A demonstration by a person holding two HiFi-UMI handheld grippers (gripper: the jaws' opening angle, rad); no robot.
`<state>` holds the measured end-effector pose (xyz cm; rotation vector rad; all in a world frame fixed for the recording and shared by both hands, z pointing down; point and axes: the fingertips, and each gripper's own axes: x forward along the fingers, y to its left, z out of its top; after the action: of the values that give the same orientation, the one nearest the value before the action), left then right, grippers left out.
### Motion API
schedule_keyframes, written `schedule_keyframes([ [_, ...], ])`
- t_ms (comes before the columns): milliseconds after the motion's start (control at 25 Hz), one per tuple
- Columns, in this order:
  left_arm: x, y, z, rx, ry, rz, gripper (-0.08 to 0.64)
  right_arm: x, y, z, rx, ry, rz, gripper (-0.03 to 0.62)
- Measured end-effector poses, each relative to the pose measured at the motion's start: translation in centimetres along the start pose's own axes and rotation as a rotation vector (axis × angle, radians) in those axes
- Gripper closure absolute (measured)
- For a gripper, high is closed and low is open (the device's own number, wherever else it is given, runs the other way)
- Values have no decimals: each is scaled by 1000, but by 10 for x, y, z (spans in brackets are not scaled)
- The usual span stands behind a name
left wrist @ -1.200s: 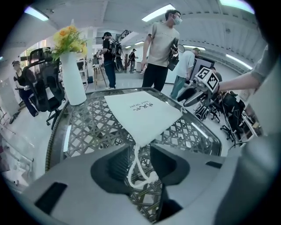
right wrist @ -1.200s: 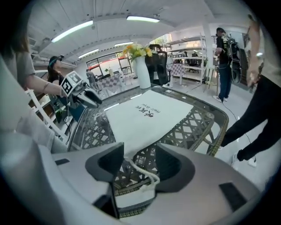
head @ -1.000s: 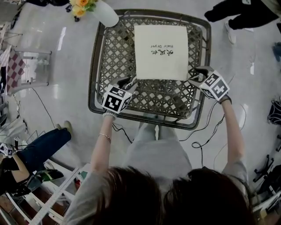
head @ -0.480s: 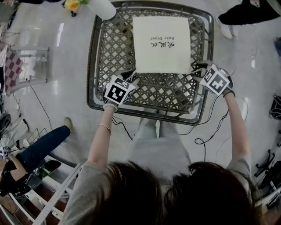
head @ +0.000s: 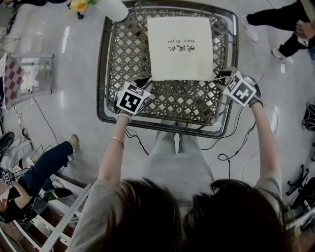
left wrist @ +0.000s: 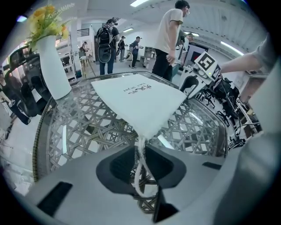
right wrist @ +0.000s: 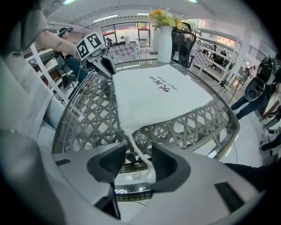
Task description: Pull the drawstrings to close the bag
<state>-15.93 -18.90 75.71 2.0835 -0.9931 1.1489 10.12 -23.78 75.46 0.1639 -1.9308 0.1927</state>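
1. Big picture first: a bright open workroom with a pale glossy floor [head: 74, 128]. A seated person [head: 44, 167] is off at 8 o'clock, and another person's legs [head: 275, 24] are up at 2 o'clock.
2. The counter [head: 167, 106] is a woven lattice top under glass. A white vase of yellow flowers [head: 110, 7] stands at its 11 o'clock corner.
3. The "Hair Dryer" drawstring bag [head: 179, 49] lies flat on the far half of the counter. Its mouth edge runs 9 to 3 along the near side, dead ahead at 12 o'clock from both tongs.
4. The left tongs [left wrist: 141, 151] sit at the bag's 7 o'clock corner, each hand equally near its own corner. They're closing in tight around the cord, though I don't see a firm pinch yet.
5. The right tongs [right wrist: 138, 154] are at the 5 o'clock corner. They're also closing but are noticeably wider, with clear gaps either side of the cord.
6. The left drawstring [left wrist: 140, 176] loops back between its pads. The right drawstring [right wrist: 134, 147] trails through the gap. My read is that once they're pinched, the pull goes outward, toward 9 and toward 3.
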Motion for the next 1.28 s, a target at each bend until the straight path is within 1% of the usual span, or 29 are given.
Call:
schedule_keyframes([
  [160, 0, 1, 0, -5, -7, 5, 471, 1, 2, -1, -22, 28, 3, 418],
  [320, -1, 2, 0, -13, -6, 7, 477, 0, 5, -2, -58, 68, 12, 490],
  [440, -1, 2, 2, -14, -3, 2, 482, 0, 5, -2, -65, 94, 16, 531],
  [520, -1, 2, 2, -15, 0, 2, 483, 0, 5, -1, -90, 122, 14, 551],
  [640, -1, 3, 1, -20, 0, 10, 488, 3, 6, -4, -106, 175, 12, 557],
  [720, 0, 3, 1, -24, -2, 12, 491, 4, 4, -8, -72, 193, 17, 557],
  [800, 0, 3, 2, -29, -8, 11, 494, 4, 4, -9, -33, 190, 24, 557],
  [880, 0, 4, 2, -35, -19, 11, 497, 5, 5, -8, -15, 185, 16, 556],
  [1000, -1, 6, 2, -49, -28, 7, 505, 5, 3, -8, -15, 183, -17, 557],
  [1120, -1, 5, 2, -50, -22, -4, 527, 4, 2, -3, -15, 162, -49, 561],
  [1280, -1, 3, 1, -45, -20, 21, 532, 1, 0, -2, 16, 126, -89, 565],
])
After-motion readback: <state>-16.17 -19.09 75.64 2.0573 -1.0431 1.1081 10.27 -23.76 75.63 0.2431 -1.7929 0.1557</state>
